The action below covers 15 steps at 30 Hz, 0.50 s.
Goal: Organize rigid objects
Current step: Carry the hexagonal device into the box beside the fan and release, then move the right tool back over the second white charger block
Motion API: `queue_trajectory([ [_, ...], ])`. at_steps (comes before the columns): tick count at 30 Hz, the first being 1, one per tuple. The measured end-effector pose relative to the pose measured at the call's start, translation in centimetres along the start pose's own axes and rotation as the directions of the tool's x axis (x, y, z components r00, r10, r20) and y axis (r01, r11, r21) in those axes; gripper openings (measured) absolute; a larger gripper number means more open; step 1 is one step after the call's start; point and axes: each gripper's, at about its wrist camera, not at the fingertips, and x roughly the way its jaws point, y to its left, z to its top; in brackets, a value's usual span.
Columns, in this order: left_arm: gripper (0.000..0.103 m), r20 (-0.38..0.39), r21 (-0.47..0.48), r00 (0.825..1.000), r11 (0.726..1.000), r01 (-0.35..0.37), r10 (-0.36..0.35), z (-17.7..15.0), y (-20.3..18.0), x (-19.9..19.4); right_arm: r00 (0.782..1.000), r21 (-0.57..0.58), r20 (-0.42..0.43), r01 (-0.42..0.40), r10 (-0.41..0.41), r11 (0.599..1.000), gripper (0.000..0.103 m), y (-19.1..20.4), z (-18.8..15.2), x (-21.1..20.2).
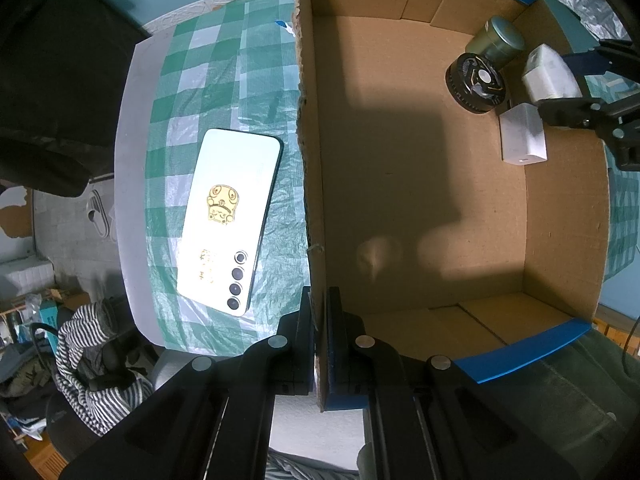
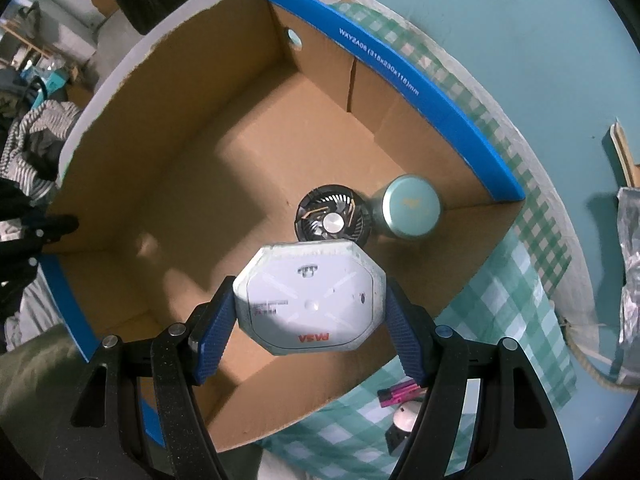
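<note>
Two grippers were at work: the left gripper (image 1: 320,340), at the lower centre of its view, was pinched shut on the cardboard box (image 1: 420,200) wall, likely steadying it. The right gripper (image 2: 308,312) clamped a white octagonal device (image 2: 310,300) between its blue pads, poised over the box's lower right corner beside a black fan (image 2: 332,216) and green tin (image 2: 412,206), presumably for packing. A phone (image 1: 230,216) lay outside, left of the box.

Left claw (image 1: 319,344) pinches the cardboard box (image 1: 310,184) wall beside a phone (image 1: 230,220).

My white device (image 2: 310,300) hides part of the fan (image 2: 330,216); at five o'clock, a pink item (image 2: 396,394) sits half-hidden.
</note>
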Motion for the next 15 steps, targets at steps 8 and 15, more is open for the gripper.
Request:
queue_trajectory([
  [8, 0.004, 0.002, 0.004, 1.0, 1.0, 0.0, 0.0, 0.2, 0.1, 0.1, 1.0, -0.001, 0.012, 0.013, -0.013, 1.0, 0.072, -0.2, -0.2, -0.5],
  [15, 0.004, 0.001, 0.007, 1.0, 1.0, 0.003, -0.003, 0.2, 0.2, 0.1, 0.999, 0.027, 0.034, 0.008, -0.009, 1.0, 0.073, -0.7, -0.4, -1.6],
])
